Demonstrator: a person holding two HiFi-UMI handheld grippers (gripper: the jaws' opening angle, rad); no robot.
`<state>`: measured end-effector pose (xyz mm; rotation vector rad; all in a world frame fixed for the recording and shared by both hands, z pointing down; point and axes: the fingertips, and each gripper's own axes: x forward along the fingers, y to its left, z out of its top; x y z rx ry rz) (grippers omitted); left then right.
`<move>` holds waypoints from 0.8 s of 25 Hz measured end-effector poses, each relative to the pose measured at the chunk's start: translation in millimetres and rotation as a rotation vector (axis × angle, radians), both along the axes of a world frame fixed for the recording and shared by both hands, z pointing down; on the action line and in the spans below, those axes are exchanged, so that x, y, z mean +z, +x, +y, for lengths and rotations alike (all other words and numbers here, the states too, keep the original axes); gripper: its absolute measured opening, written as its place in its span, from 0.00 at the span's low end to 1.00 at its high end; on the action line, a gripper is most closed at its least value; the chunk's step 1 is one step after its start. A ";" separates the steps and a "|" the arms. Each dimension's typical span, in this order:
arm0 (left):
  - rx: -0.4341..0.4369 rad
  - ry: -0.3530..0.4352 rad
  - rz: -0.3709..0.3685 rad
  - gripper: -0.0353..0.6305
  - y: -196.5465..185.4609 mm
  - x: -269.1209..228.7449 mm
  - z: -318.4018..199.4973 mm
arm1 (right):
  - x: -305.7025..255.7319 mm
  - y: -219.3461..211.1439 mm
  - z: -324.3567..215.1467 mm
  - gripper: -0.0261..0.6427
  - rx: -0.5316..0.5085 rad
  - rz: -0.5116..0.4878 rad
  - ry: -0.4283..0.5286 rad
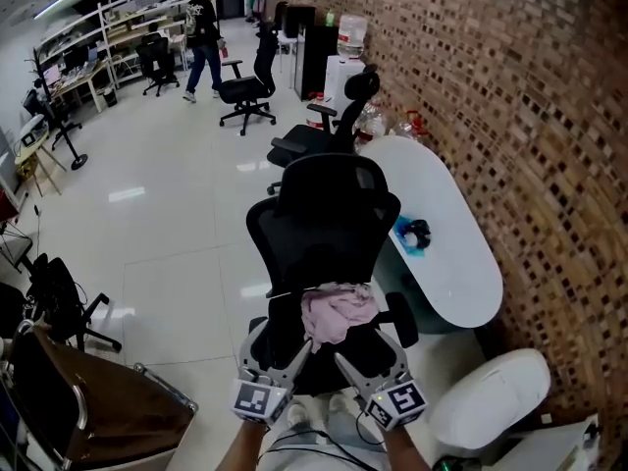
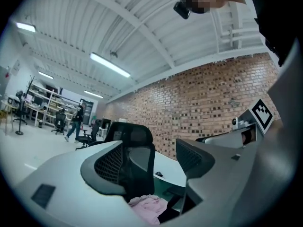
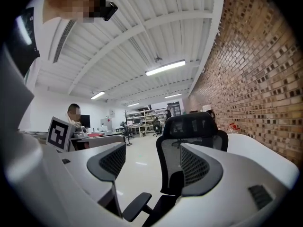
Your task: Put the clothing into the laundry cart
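Observation:
A pink piece of clothing (image 1: 337,312) lies bunched on the seat of a black office chair (image 1: 329,219); the left gripper view shows the clothing (image 2: 147,206) low down, just beyond the jaws. My left gripper (image 1: 281,345) hovers at the seat's near left edge, open (image 2: 154,167) with nothing between its fingers. To its right, my right gripper (image 1: 367,351) is also open (image 3: 151,167) and empty, facing the chair back (image 3: 189,143). The brown laundry cart (image 1: 108,405) with a metal frame stands at the lower left.
A white oval table (image 1: 446,253) carrying a small blue and black object (image 1: 412,234) runs along the brick wall on the right. More black office chairs (image 1: 245,91) and a person (image 1: 203,32) are far back. A white rounded seat (image 1: 491,395) sits at the lower right.

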<state>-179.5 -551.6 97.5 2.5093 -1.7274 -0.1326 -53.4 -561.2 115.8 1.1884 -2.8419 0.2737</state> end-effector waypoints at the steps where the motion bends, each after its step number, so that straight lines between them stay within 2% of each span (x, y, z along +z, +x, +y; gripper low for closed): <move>1: 0.008 -0.006 -0.005 0.56 2.5 1.6 -6.3 | 5.0 4.3 -6.1 0.59 0.010 -0.001 -0.013; 5: 0.001 -0.026 -0.029 0.56 5.8 14.7 -33.7 | 31.4 18.8 -35.6 0.59 0.033 0.001 -0.050; 9: -0.024 -0.086 -0.021 0.56 9.7 40.9 -52.3 | 87.1 31.4 -65.4 0.59 0.023 0.064 -0.124; 16: -0.010 -0.170 -0.027 0.56 26.5 96.0 -81.6 | 239.5 39.2 -121.1 0.59 -0.067 0.219 -0.328; 20: 0.013 -0.217 -0.023 0.56 37.2 147.5 -111.1 | 326.8 40.5 -177.7 0.59 -0.103 0.271 -0.405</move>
